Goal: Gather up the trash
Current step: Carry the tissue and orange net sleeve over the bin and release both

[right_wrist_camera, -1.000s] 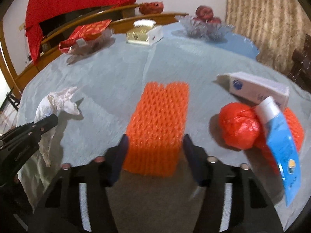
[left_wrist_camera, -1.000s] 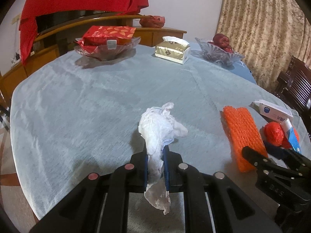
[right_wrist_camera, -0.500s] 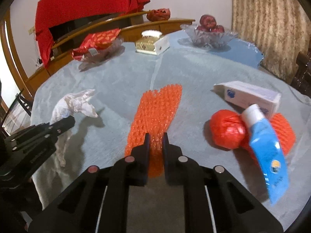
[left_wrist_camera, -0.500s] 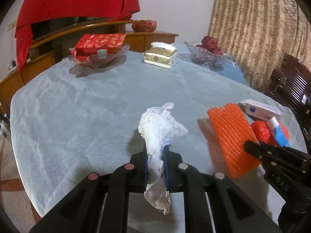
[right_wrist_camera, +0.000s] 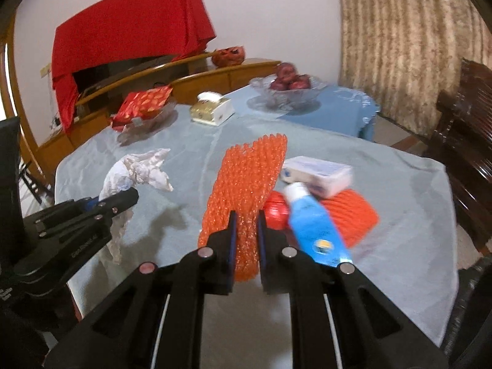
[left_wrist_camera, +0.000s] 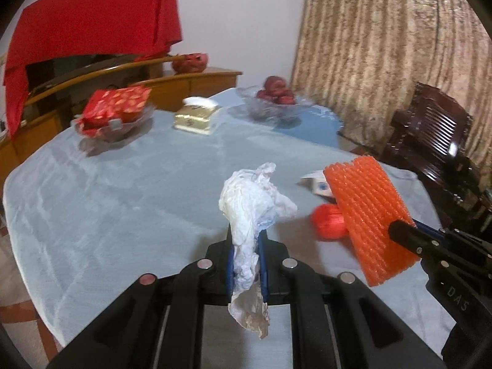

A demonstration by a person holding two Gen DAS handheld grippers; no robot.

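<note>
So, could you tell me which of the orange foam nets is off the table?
The long orange foam net, clamped in the right gripper and lifted; the other orange net lies on the table under the blue tube.

right gripper (right_wrist_camera: pixel 246 230) jaws just closed onto the orange foam net (right_wrist_camera: pixel 246 184), net lifted clear of the table (right_wrist_camera: pixel 399 200), left gripper (left_wrist_camera: pixel 247 252) raised with its crumpled tissue (left_wrist_camera: pixel 252 203), net at its 3 o'clock

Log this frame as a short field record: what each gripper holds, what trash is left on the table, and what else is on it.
left gripper: shut on crumpled tissue
right gripper: shut on orange foam net, lifted off table
trash left: blue tube, white box, red ball, second orange net
other items: tissue box, fruit bowl, snack dish
</note>
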